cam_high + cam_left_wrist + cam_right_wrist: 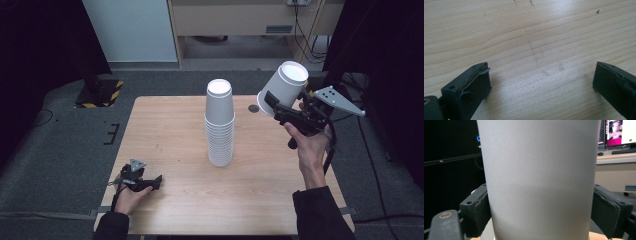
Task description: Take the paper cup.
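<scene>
Cup (284,87), thin paper, likely light and easily crushed, sits clamped mid-wall in the right gripper (280,107), lifted right of the stack (219,125). Left gripper (150,182) rests wide, empty, near the table (165,130) edge.

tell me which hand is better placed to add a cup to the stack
Right, probably. The right gripper already clamps a white cup, lifted and tilted just beside the stack of cups. The left gripper rests open and empty on the table near the front edge.
</scene>
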The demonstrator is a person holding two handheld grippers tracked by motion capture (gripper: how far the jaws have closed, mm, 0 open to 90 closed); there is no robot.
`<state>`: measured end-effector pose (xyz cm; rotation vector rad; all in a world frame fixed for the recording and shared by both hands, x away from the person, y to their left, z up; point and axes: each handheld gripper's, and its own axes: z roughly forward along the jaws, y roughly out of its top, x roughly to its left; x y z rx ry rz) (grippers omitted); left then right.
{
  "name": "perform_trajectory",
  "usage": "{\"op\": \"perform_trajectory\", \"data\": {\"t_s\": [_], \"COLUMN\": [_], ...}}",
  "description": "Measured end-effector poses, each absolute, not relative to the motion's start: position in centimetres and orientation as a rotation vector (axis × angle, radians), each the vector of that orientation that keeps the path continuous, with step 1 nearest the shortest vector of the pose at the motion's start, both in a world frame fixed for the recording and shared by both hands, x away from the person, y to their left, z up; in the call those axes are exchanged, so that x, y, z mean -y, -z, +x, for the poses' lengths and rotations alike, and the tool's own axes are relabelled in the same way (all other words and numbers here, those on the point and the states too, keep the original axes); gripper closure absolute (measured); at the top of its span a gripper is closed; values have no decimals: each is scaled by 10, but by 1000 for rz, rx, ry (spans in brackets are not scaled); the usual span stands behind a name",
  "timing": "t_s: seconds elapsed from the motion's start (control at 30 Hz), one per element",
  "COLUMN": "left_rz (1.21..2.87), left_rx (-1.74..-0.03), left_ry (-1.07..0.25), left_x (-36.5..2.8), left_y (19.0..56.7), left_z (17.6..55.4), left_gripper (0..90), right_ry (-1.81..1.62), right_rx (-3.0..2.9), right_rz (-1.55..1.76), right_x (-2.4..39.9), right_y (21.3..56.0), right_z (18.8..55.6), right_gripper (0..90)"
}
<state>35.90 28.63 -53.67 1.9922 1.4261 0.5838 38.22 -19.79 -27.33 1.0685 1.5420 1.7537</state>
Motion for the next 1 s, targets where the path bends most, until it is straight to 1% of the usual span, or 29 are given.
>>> {"op": "perform_trajectory", "data": {"t_s": [0.57, 1.0], "left_rz": [1992, 1992], "left_rx": [-1426, -1426], "left_ry": [-584, -584], "left_x": [-286, -286], "left_y": [537, 537], "left_z": [359, 359], "left_gripper": [4, 5], "right_ry": [-1768, -1765], "right_rx": [-1538, -1542], "right_rz": [1144, 1227], "right_x": [216, 228], "right_y": [307, 344], "right_z": [372, 361], "right_gripper": [142, 142]}}
